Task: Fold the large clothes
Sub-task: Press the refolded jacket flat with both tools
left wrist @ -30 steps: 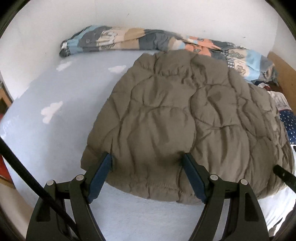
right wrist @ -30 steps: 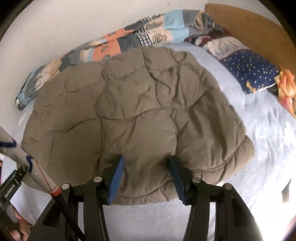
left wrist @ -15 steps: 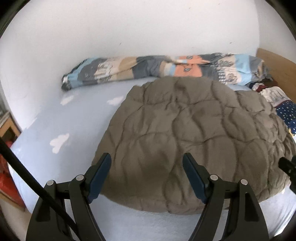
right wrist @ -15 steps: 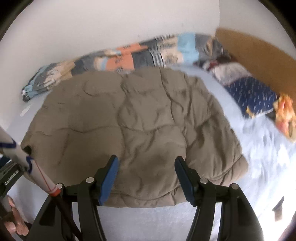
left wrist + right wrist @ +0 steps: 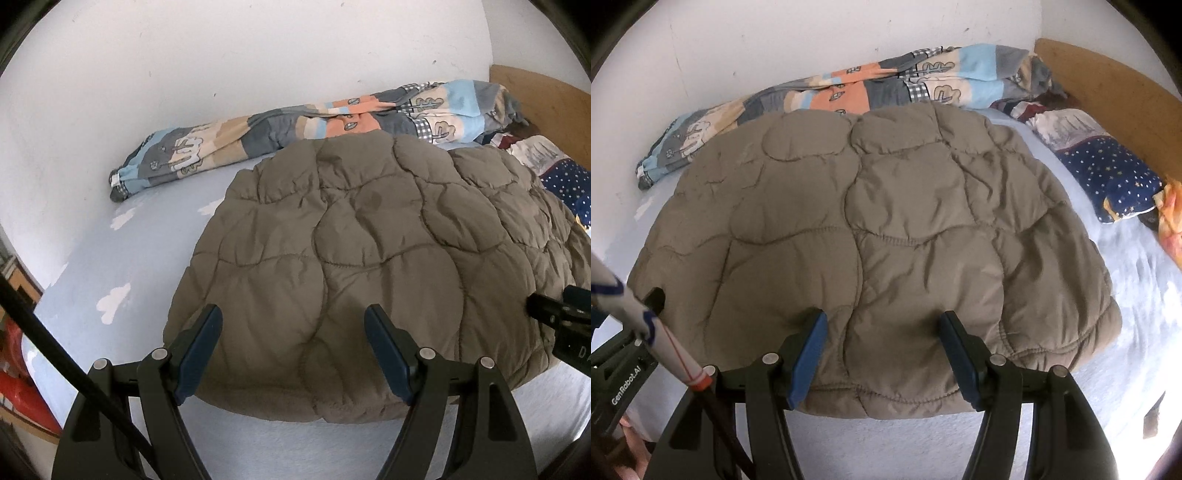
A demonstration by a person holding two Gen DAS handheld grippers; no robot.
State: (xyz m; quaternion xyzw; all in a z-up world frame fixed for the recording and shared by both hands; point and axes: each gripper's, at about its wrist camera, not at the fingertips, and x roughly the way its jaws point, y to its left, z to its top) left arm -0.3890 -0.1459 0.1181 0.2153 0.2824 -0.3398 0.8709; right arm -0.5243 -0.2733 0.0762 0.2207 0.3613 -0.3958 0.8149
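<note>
Taupe quilted jacket (image 5: 369, 266), pale blue cloud-print sheet (image 5: 122, 295), navy starry pillow (image 5: 1108, 177)

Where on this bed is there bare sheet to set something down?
Bare sheet lies left of the quilted jacket, up to the wall and the rolled patterned duvet. A narrower strip runs along the near edge. The right side by the starry pillow is crowded.

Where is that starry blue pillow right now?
The pillow lies at the right of the bed, beside the wooden headboard, just right of the jacket.
</note>
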